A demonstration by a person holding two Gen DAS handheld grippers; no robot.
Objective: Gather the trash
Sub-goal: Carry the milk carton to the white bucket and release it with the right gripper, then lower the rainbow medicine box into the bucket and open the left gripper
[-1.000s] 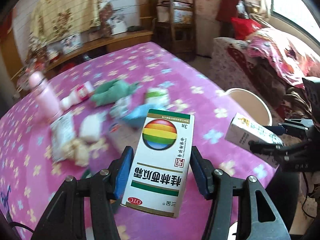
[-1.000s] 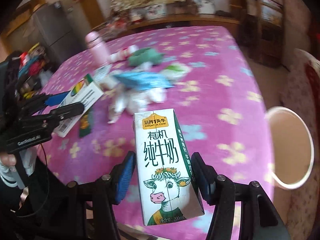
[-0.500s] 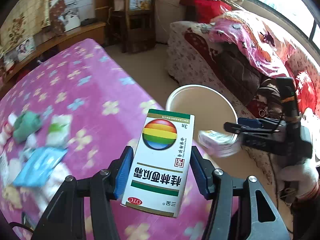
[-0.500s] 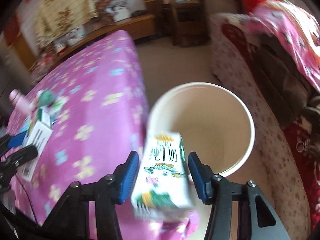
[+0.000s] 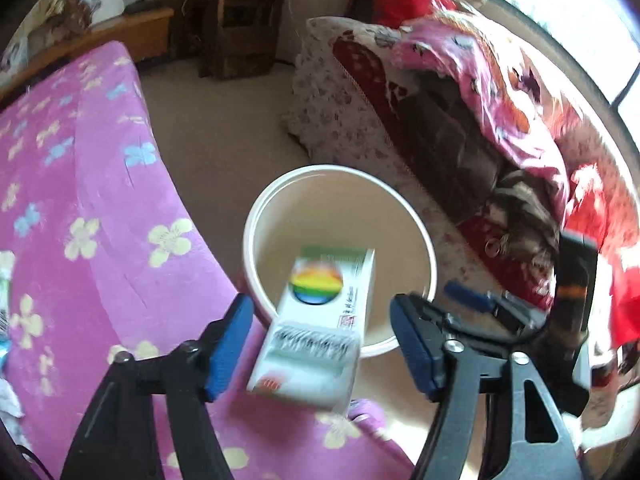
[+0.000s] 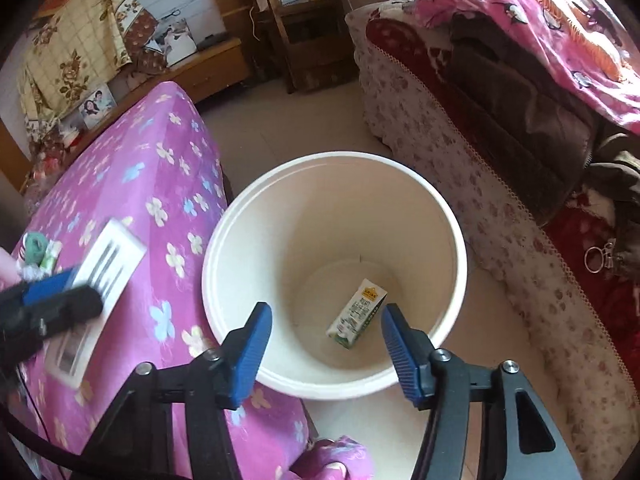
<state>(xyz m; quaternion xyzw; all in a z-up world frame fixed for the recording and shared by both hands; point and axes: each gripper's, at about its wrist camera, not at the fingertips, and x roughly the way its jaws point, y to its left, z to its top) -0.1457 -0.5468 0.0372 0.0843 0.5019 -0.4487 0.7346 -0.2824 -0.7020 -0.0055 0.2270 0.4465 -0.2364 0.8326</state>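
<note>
A white bin (image 5: 340, 184) (image 6: 452, 216) stands on the floor beside the pink-covered table. My left gripper (image 5: 322, 344) is open over the table's edge; a white medicine box with a rainbow circle (image 5: 320, 320) is loose and blurred between its jaws, apart from both pads, tipping toward the bin. In the right wrist view the box (image 6: 108, 264) shows beside the left gripper's fingers (image 6: 52, 304). My right gripper (image 6: 326, 356) is open and empty above the bin. A milk carton (image 6: 357, 313) lies on the bin's bottom.
The table with the pink flowered cloth (image 5: 80, 200) (image 6: 140, 200) is at the left, with more trash (image 6: 38, 248) at its far side. A sofa with blankets (image 6: 520, 100) runs along the right. A wooden shelf (image 6: 296, 20) stands at the back.
My right gripper opened and the milk carton dropped into the bin. My left gripper opened and the medicine box slipped free, moving toward the bin. Both grippers shifted over the bin.
</note>
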